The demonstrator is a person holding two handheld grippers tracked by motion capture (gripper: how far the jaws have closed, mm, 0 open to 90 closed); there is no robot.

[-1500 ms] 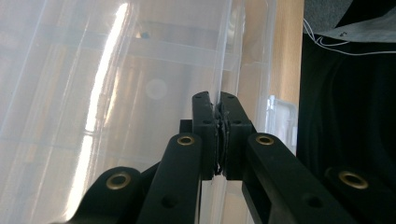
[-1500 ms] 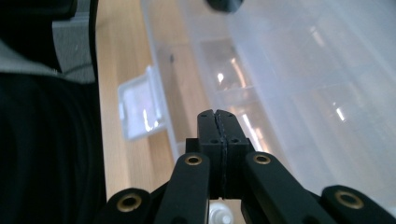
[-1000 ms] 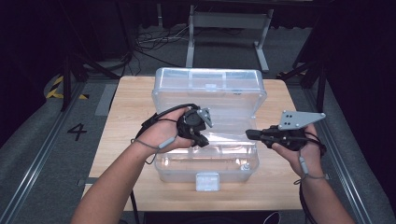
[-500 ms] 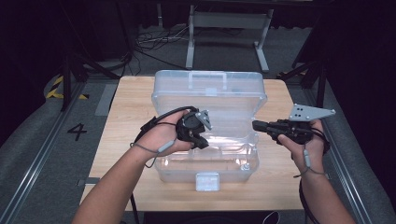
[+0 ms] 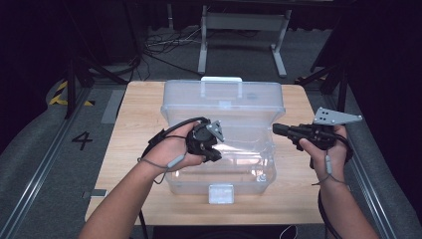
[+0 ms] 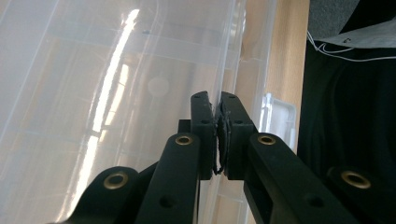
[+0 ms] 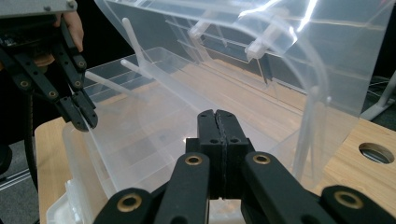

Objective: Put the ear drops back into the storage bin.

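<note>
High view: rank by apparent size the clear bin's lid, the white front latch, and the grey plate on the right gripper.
1. Clear bin's lid, by far the largest.
2. Grey plate and white front latch look close; the plate sits higher, nearer the camera, so I won't rank those two.

The box (image 5: 219, 169) is sitting in the middle of the surface (image 5: 139, 124), its latch tab (image 5: 221, 193) facing the near edge. Its lid (image 5: 224, 102) is standing raised over the far half of the box, hinged at the far side, with the handle (image 5: 221, 79) at its far top edge. The left gripper (image 5: 211, 149) is sitting over the box's left half, its fingers (image 6: 205, 135) pinching the lid's edge. The right gripper (image 5: 278, 129) is hovering just right of the box, at the lid's right end, its fingers (image 7: 217, 140) pointing left into the box. A floor stand (image 5: 239, 30) is standing beyond the far edge, cables (image 5: 164, 45) lying to its left.
</note>
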